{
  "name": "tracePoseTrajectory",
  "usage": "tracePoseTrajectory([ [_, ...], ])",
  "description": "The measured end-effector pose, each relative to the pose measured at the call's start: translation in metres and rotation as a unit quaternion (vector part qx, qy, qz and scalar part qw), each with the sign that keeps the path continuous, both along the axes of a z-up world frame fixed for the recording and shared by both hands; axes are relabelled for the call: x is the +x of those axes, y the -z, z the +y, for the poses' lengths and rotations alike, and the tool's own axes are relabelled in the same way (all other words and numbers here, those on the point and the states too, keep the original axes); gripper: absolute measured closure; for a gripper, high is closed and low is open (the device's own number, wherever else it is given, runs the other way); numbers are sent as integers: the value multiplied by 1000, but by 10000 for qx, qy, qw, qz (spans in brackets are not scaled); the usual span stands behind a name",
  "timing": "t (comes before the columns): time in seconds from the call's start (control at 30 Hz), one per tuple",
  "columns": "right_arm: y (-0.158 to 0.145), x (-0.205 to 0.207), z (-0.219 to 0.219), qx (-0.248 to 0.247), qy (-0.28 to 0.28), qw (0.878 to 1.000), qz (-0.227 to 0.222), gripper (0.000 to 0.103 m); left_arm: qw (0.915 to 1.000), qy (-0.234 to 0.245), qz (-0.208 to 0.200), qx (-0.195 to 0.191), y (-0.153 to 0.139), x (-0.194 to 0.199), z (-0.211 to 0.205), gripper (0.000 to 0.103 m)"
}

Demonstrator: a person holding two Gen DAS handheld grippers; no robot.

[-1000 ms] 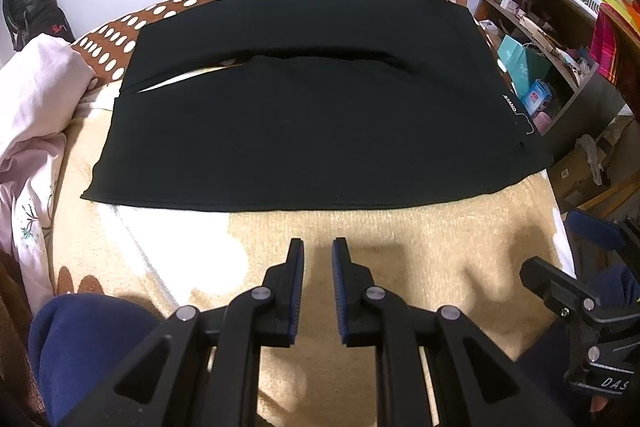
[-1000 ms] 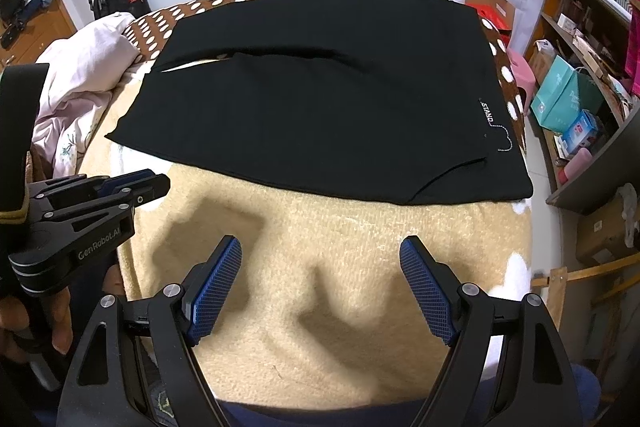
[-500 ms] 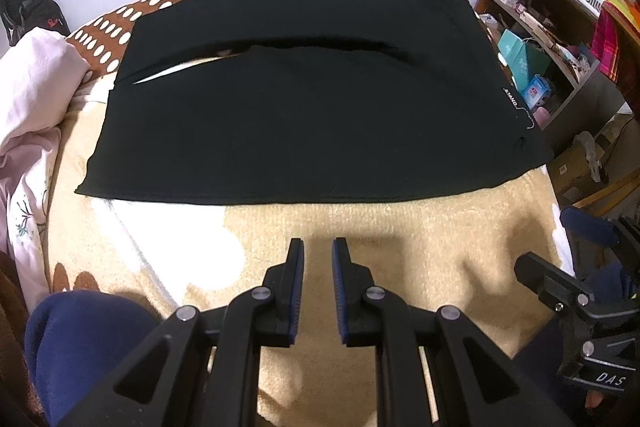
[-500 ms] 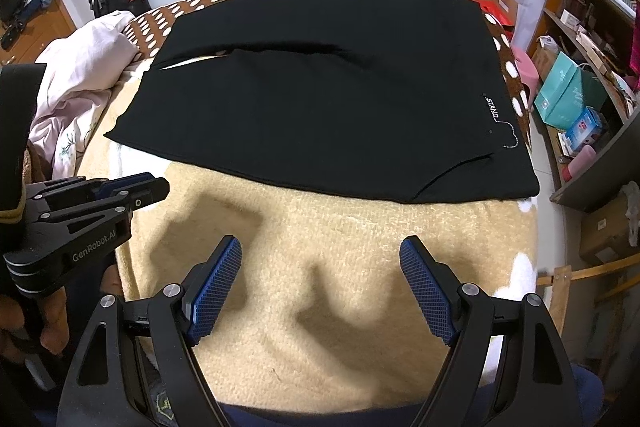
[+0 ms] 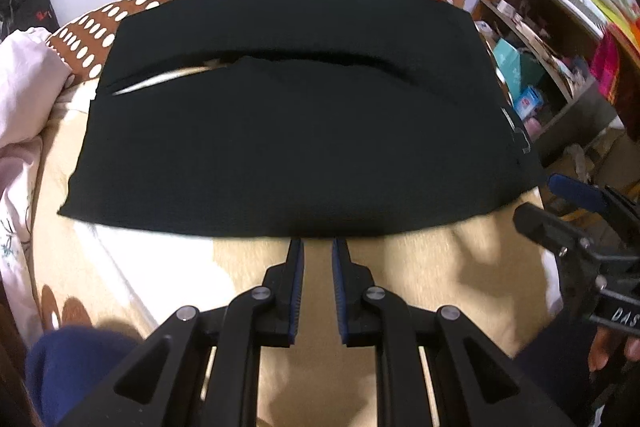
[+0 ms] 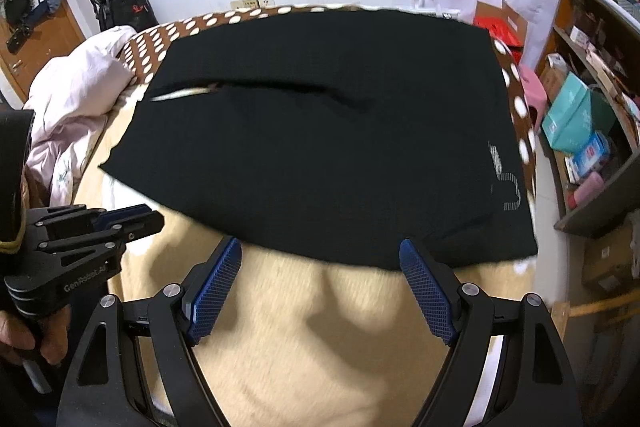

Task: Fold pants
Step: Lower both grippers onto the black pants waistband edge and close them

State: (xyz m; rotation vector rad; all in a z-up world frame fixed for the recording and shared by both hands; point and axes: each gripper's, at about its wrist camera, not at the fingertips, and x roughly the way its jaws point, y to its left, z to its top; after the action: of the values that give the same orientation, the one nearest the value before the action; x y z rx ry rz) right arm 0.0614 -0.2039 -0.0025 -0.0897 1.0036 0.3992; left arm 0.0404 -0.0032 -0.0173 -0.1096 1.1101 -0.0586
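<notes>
Tilting down, both hand-held grippers [image 5: 317, 247] [image 6: 320, 255] reach pants [image 5: 296, 131].

Your left gripper [image 5: 317, 247] hovered at six o'clock, its blue-padded jaws narrowly parted with nothing between them, tips just short of the flat black fabric pants [image 5: 296, 131] on the beige fleece blanket [image 5: 420, 267]. Your right gripper [image 5: 560, 203] sat at four o'clock.

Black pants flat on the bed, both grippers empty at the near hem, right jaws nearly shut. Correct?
Not quite: the right gripper has its jaws spread wide, as the right wrist view shows. It is the left gripper that is nearly shut. Black pants flat, both empty: right.
</notes>
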Motion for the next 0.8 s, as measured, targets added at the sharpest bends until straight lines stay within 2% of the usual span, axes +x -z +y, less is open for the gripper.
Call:
tracePoseTrajectory([
  [0.23, -9, 51, -3, -47, -211, 9996, -184, 21, 9999, 40, -135, 60, -8, 42, 14, 87],
  [0.33, -11, 77, -8, -57, -284, 9993, -225, 21, 9995, 21, -181, 244, -8, 63, 24, 87],
  [0.6, -11, 153, -16, -266, -504, 9976, -396, 21, 9979, -349, -324, 449, -6, 132, 80, 87],
  [0.8, -5, 214, -15, -413, -810, 9947, -480, 21, 9963, -365, -367, 682, 0, 185, 117, 87],
])
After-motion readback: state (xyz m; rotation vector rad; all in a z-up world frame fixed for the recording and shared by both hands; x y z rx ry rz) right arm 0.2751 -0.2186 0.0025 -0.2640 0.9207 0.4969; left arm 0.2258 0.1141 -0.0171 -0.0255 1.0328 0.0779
